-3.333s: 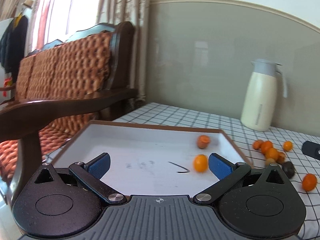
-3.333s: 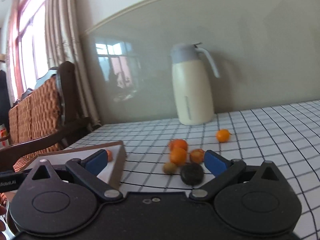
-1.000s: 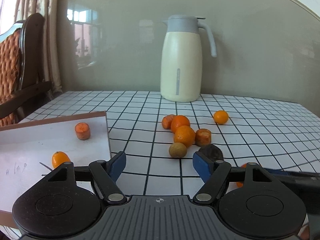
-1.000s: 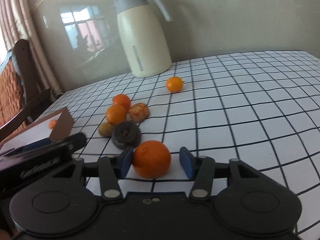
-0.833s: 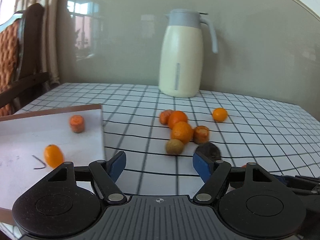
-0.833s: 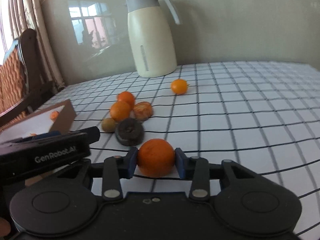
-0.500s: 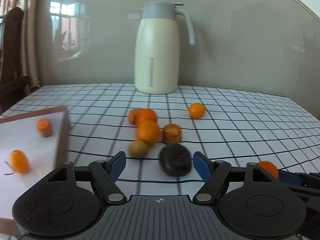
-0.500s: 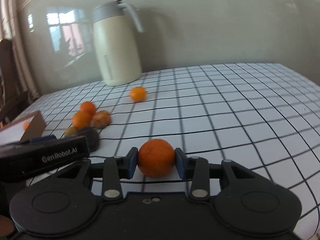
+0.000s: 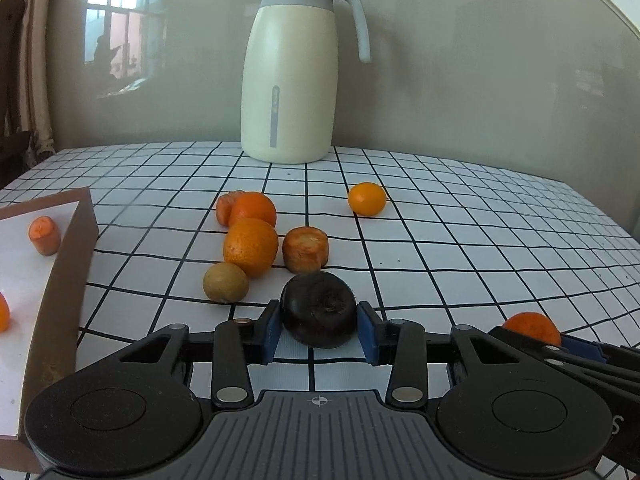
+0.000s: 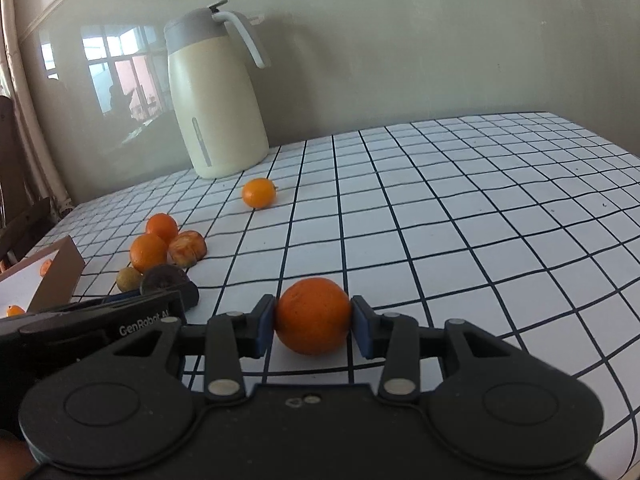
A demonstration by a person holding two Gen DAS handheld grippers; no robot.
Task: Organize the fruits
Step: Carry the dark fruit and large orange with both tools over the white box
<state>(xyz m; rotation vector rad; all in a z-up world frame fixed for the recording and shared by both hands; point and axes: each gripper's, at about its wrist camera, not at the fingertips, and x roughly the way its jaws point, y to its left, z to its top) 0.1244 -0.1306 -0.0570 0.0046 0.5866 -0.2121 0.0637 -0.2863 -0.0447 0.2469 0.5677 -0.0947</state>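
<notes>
Gripping, left: the left gripper (image 9: 319, 330) has its blue pads pressed on both sides of a dark brown fruit (image 9: 319, 309), which sits low over the table (image 9: 460, 240).
Gripping, right: the right gripper (image 10: 313, 324) is closed on an orange (image 10: 313, 315), pads touching each flank, just above the checked cloth.
Loose cluster: two oranges (image 9: 251, 246) one behind the other, a cut carrot piece (image 9: 305, 249) just beside the nearer one, a small tan-green fruit (image 9: 225, 282) touching its front, and another orange piece half hidden at the back.
Stray item: a small orange fruit (image 9: 367, 199) lying apart, between the cluster and the jug.
Tray: a white tray with brown rim (image 9: 72, 248) at the left edge; a carrot stub (image 9: 45, 235) stands upright inside, and a second orange item is cut off by the frame edge.
Background: a cream thermos jug (image 9: 294, 68) with grey lid, upright at the wall end of the table.
</notes>
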